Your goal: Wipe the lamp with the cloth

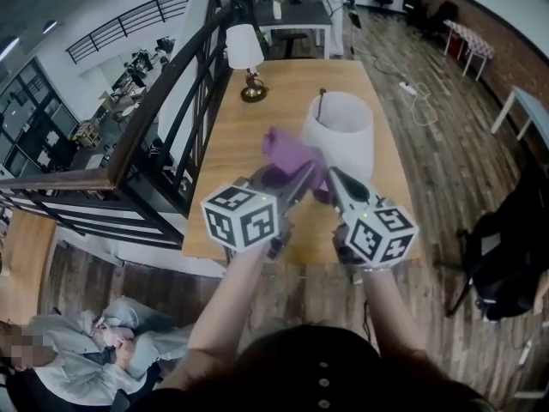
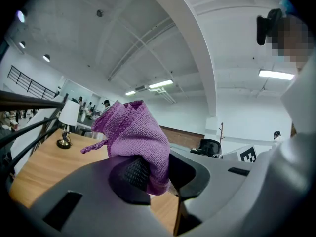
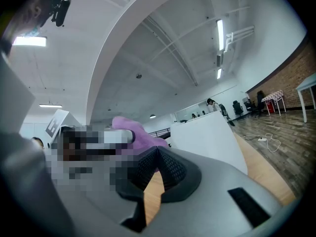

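Nearest the person, the left gripper has its jaws pinched on the lower fold of a purple microfibre cloth. Most of the fabric bunches free above the tips. The right gripper sits at 3 o'clock of it, with its jaws pressed together on nothing, tips meeting just beside the cloth.

The step in hand looks like bringing the cloth onto the lamp. To do it well, the free bunch should meet the surface rather than the hard jaw tips. It should be laid flat against the side and drawn round the curve in light, even strokes. The shade will likely rock under a sideways push, so the empty right gripper could brace the far side or the rim. The pinch is low on the cloth, and I judge that it could slip if dragged hard.

At 1 o'clock of the cloth stands the large white fabric lamp shade. It is a broad drum that widens a little downward, matte and plain, with a thin dark rod rising at its top rim. The cloth is just beside its left flank, but contact cannot be told. The shade rests on a light wooden table.

Farther off, at 11 o'clock, a small table lamp with a white shade and a brass base stands upright, well apart.
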A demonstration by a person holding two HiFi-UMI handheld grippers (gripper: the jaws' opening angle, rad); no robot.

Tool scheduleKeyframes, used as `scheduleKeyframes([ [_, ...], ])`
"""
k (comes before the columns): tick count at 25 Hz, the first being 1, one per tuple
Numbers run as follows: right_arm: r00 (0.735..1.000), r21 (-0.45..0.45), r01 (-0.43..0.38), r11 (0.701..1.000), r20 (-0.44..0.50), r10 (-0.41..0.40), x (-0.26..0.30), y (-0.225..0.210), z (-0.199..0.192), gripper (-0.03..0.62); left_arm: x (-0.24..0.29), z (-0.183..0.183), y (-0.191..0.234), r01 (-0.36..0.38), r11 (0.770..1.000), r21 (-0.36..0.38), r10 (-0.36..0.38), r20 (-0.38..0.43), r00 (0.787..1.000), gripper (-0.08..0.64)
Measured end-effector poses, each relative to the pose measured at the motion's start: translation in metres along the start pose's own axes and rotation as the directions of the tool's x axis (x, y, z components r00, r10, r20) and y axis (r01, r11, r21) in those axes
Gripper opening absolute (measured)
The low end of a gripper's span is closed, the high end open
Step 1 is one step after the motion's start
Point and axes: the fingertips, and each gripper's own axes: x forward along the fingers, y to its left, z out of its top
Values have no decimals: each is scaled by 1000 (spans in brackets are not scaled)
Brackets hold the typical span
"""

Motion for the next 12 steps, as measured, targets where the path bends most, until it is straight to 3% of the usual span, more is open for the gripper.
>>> scheduleKeyframes([
  [7,999,5,-17,1000,30,17,29,-4,21,11,21,68,25,-50,992,113,40,84,996,81],
  [12,1000,18,-14,1000,22,13,41,-11,16,12,41,64,46,-69,991,114,62,65,996,81],
])
